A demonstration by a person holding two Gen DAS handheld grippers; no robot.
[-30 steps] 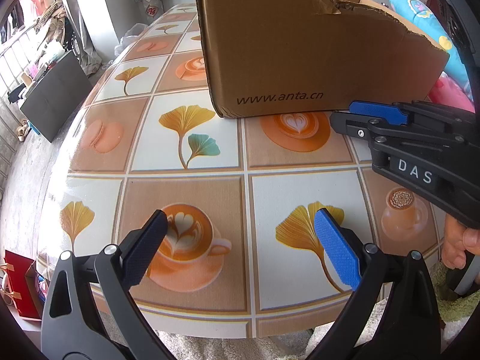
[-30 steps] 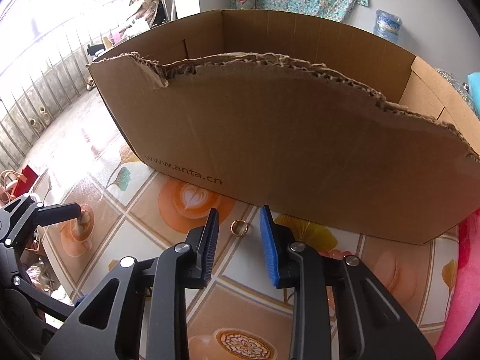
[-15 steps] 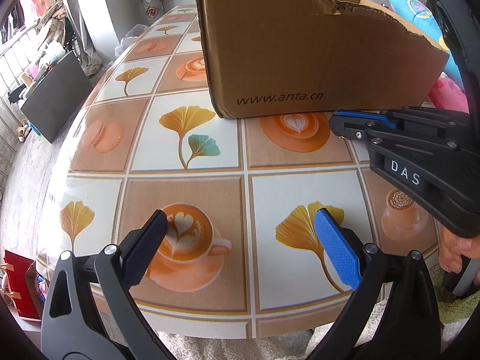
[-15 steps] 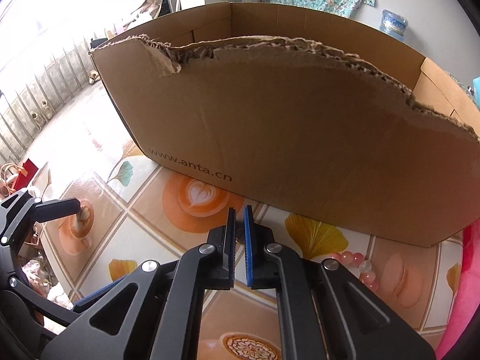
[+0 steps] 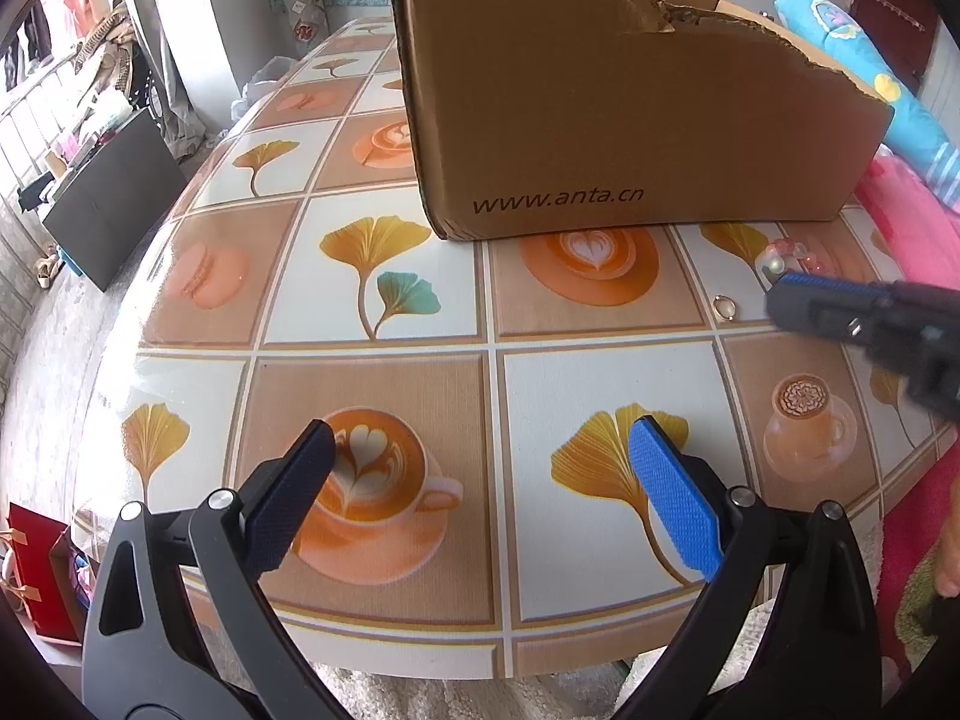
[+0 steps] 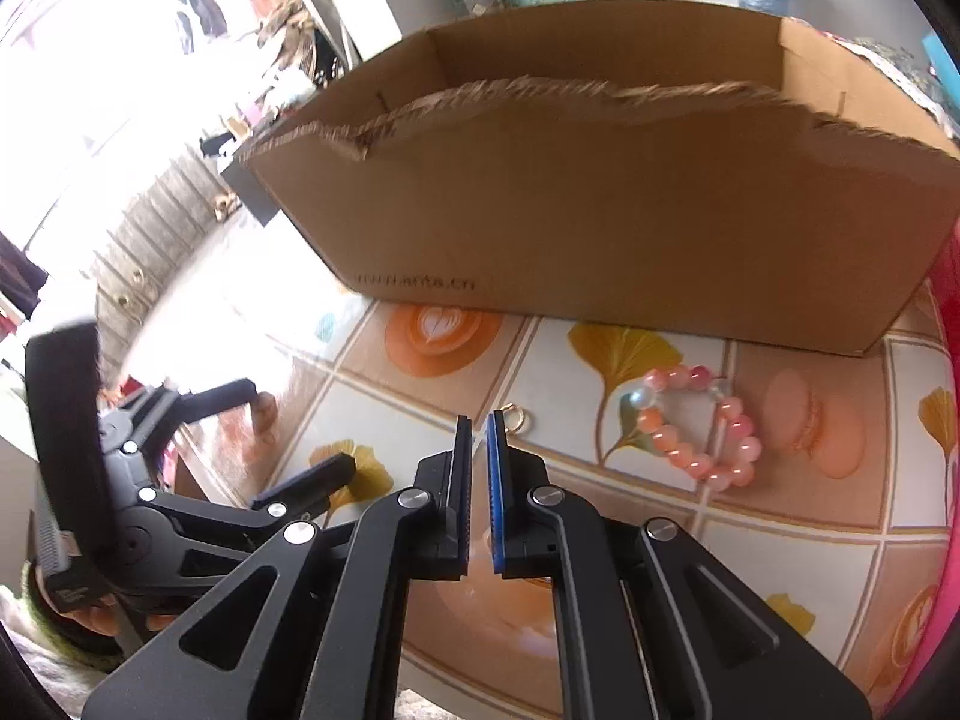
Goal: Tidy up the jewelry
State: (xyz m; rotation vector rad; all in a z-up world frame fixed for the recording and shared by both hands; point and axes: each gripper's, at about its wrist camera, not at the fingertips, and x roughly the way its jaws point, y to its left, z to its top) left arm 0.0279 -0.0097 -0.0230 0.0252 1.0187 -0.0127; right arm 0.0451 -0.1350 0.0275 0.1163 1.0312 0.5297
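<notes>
- The right gripper (image 6: pixel 477 438) now has its blue pads all but touching, with nothing between them. A second ago they stood apart around the small gold ring (image 6: pixel 516 418); half a second ago they were already nearly together over it.
- The ring still lies flat on the patterned tablecloth (image 6: pixel 420 408), in front of the torn brown cardboard box (image 6: pixel 600 228) and just beyond the right gripper's tips, apart from them. In the left wrist view the same ring (image 5: pixel 724 306) sits bare on the cloth with the blurred right gripper (image 5: pixel 780 288) just beside it.
- My reading: the pinch missed and the ring slipped free as the gripper pulled back, so this pick needs another try.
- The pink beaded bracelet (image 6: pixel 696 426) lies in front of the box, to the right of the ring, untouched.
- The left gripper (image 5: pixel 480 492) hangs wide open and empty over the cloth, well in front of the box, where it was a second ago.
- Nothing can be seen inside the box from here; both pieces are yet to go in.
</notes>
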